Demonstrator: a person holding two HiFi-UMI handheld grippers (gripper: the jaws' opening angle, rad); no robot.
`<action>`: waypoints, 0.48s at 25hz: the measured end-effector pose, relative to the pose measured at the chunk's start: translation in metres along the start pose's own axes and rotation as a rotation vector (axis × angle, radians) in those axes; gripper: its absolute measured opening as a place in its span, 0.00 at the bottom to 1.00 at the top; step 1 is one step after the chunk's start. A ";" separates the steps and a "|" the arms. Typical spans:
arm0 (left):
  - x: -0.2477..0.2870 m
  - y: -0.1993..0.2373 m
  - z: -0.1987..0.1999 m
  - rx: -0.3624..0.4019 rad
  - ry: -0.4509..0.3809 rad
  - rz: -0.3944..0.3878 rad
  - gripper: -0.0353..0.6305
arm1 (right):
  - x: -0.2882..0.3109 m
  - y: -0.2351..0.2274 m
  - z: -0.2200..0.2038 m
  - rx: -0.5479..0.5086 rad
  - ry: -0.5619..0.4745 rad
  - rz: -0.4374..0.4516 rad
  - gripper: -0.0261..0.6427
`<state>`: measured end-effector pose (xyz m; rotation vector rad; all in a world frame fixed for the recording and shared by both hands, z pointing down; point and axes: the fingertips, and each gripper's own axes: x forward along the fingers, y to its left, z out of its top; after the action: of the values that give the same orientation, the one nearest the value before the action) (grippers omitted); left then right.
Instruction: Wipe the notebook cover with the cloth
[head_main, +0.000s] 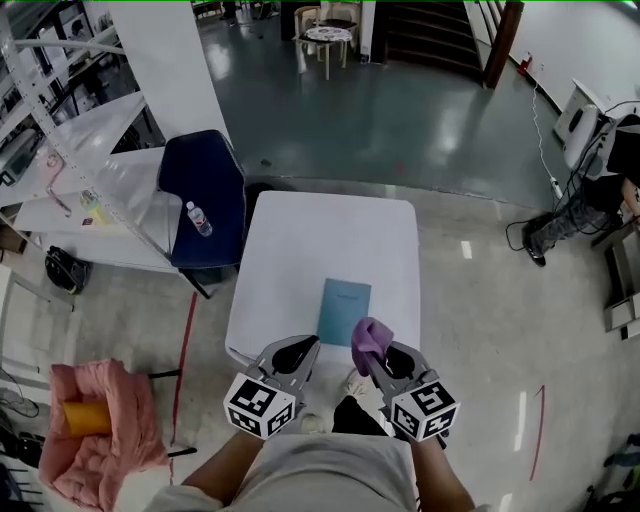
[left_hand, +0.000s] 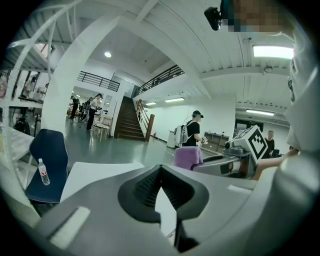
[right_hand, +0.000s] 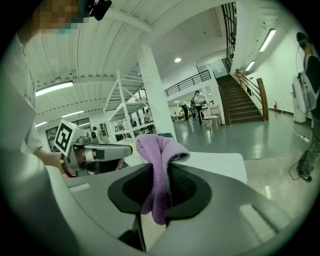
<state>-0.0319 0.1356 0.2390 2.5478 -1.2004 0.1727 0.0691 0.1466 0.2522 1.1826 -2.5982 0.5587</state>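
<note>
Pinching the purple cloth (right_hand: 159, 150) between its jaws, my right hand-held gripper (head_main: 378, 356) hung over the near edge of the white desk (head_main: 300, 240). The cloth stood bunched above the jaw tips, and a tail of it drooped down between the pads. My left hand-held gripper (left_hand: 160, 171) was just beside the right one, on its left, its jaws pressed together at the tips with nothing between them. The blue notebook (head_main: 344, 311) lay flat on the desk just ahead of both hand-held grippers, a little nearer the right one. From my head camera the cloth's top fold overlapped the notebook's near right corner, though I could not tell whether they touched. Farther ahead and to the left of the left hand-held gripper, a dark blue chair (head_main: 205, 190) stood beside the desk's far left corner, with a bottle (head_main: 198, 218) on its seat.
</note>
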 end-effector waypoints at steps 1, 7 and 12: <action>0.010 0.002 0.004 -0.002 -0.001 0.003 0.06 | 0.003 -0.009 0.005 -0.001 0.000 0.003 0.19; 0.060 0.008 0.027 -0.006 -0.018 0.022 0.05 | 0.018 -0.057 0.029 -0.014 0.008 0.028 0.19; 0.090 0.013 0.035 -0.007 -0.021 0.058 0.05 | 0.027 -0.090 0.040 -0.024 0.011 0.056 0.19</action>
<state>0.0153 0.0503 0.2310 2.5165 -1.2812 0.1549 0.1182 0.0573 0.2474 1.0991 -2.6291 0.5414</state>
